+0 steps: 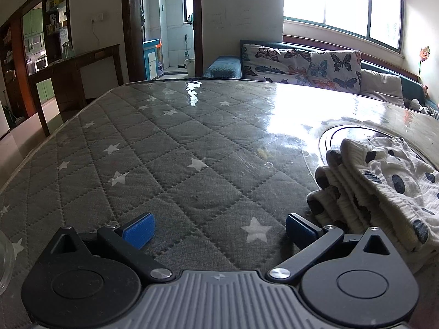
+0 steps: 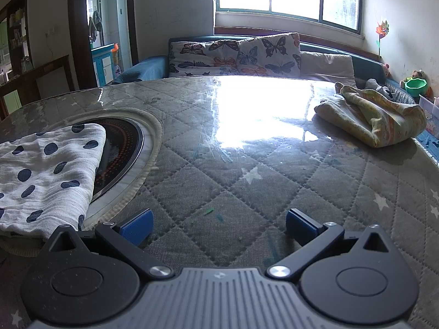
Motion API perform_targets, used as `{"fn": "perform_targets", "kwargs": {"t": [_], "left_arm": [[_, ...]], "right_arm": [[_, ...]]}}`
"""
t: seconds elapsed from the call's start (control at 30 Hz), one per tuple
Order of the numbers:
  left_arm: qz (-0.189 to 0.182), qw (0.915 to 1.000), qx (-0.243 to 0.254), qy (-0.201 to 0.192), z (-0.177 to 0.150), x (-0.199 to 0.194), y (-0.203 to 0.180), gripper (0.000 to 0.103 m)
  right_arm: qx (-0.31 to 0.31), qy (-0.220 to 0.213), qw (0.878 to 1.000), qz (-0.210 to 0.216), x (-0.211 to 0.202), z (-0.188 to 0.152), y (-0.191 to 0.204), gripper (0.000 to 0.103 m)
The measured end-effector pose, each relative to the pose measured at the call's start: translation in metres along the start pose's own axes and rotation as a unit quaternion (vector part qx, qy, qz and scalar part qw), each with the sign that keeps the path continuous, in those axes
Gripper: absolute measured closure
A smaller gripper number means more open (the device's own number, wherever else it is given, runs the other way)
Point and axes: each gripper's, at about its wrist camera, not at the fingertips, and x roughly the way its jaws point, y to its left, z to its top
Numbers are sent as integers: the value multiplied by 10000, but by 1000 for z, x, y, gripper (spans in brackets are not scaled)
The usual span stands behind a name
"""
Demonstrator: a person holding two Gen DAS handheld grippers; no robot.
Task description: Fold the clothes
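Observation:
A white garment with dark blue dots (image 1: 384, 183) lies folded in layers on the grey quilted table, at the right of the left wrist view. It also shows at the left of the right wrist view (image 2: 46, 172), lying partly over a round black cooktop (image 2: 120, 150). My left gripper (image 1: 219, 229) is open and empty, just left of the garment's folded edge. My right gripper (image 2: 219, 224) is open and empty, just right of the garment. Both sit low over the table top (image 1: 170, 148).
A crumpled yellowish cloth (image 2: 370, 115) lies at the far right of the table. A sofa with butterfly cushions (image 2: 233, 54) stands behind the table under the window. A glass jar rim (image 1: 5, 263) shows at the left edge. A dark wooden counter (image 1: 74, 74) stands far left.

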Motion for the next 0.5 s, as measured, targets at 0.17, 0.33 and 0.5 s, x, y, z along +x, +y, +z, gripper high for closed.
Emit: {"fn": "perform_targets", "kwargs": {"t": [0.17,0.33,0.5], "left_arm": [[-6,10000,-1,1,0,0,0,0],[-11,10000,-8,1,0,0,1,0],[-13,10000,-9,0,1,0,0,0]], "right_arm": [[-3,-1,10000,-1,1,0,0,0],[-4,-1,10000,-1,1,0,0,0],[-7,0,10000,5,1,1,-2,0]]}}
